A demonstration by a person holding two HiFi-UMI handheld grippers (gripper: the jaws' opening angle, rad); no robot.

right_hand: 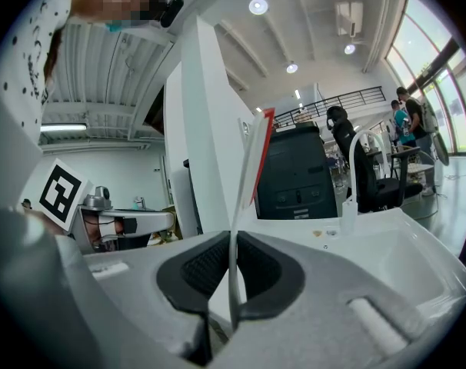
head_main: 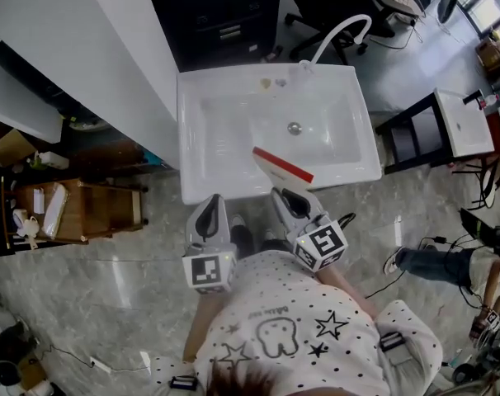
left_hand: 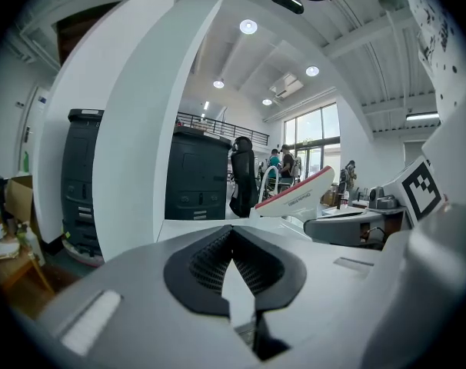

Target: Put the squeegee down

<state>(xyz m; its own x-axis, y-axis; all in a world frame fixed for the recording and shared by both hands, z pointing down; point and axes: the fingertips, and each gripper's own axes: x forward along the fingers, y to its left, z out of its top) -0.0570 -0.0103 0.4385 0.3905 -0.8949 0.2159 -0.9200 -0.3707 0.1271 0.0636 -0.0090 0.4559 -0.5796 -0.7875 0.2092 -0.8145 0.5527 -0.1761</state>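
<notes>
Red-edged squeegee (head_main: 282, 167), pinched in the right gripper (head_main: 286, 190), juts forward over the sink's (head_main: 233, 190) front rim; left gripper (head_main: 210, 203) closed, empty.

Sink (head_main: 189, 139): white basin directly ahead of the left gripper (head_main: 211, 203) and the right gripper (head_main: 287, 196).
Faucet (head_main: 341, 33): curved white spout at the basin's far rim, beyond the right gripper.
Cabinet (head_main: 225, 15): black, behind the sink.
Wooden cart (head_main: 85, 213): well left of the left gripper, holding what may be paper.
Side table (head_main: 463, 122): white-topped, far right of the right gripper.
</notes>
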